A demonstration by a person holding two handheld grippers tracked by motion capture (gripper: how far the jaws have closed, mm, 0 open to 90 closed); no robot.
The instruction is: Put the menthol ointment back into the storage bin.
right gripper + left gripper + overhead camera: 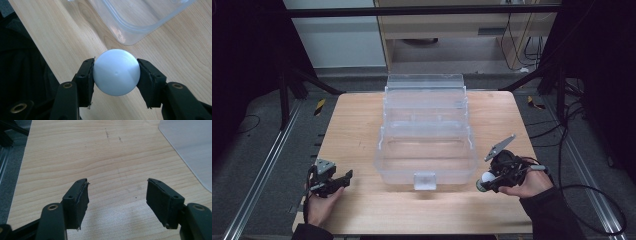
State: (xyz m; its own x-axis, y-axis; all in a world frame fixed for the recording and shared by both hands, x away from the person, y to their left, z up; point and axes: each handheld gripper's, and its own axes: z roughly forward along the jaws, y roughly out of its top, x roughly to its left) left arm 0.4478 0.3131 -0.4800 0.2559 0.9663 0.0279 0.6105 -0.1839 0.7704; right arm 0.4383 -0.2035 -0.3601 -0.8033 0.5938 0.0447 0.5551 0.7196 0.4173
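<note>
Right tool: the right tool (pixel 483 182) sits at the near right of the table, held in the person's right hand (pixel 527 182); its two black jaws are clenched on a white ball (pixel 486 176), one pad pressed to each side
Right tool, own view: the white ball (pixel 116 72) sits squarely between the jaws of the right tool (pixel 116 75), above bare wood, with a rounded corner of the clear plastic box (pixel 140 27) just beyond it
Left tool: the left tool (pixel 346 176) lies low at the near left of the table in the person's left hand (pixel 319 205); jaws spread wide, released, nothing between them
Left tool, own view: the open jaws of the left tool (pixel 117 192) frame plain wood grain; a corner of the clear plastic box (pixel 192 150) shows at the upper right, apart from the jaws
Ball: off the table surface, held in the right tool, just to the right of the box's near right corner and outside it
Box: clear plastic box (pixel 427 150) in the middle of the table, lid swung back and open toward the far side; a latch tab (pixel 424 180) hangs at its near wall
Table: light wooden table (pixel 362 125); the two tools are well apart, one on each side of the box
Sleeve: a dark sleeve (pixel 552 215) covers the right forearm
</note>
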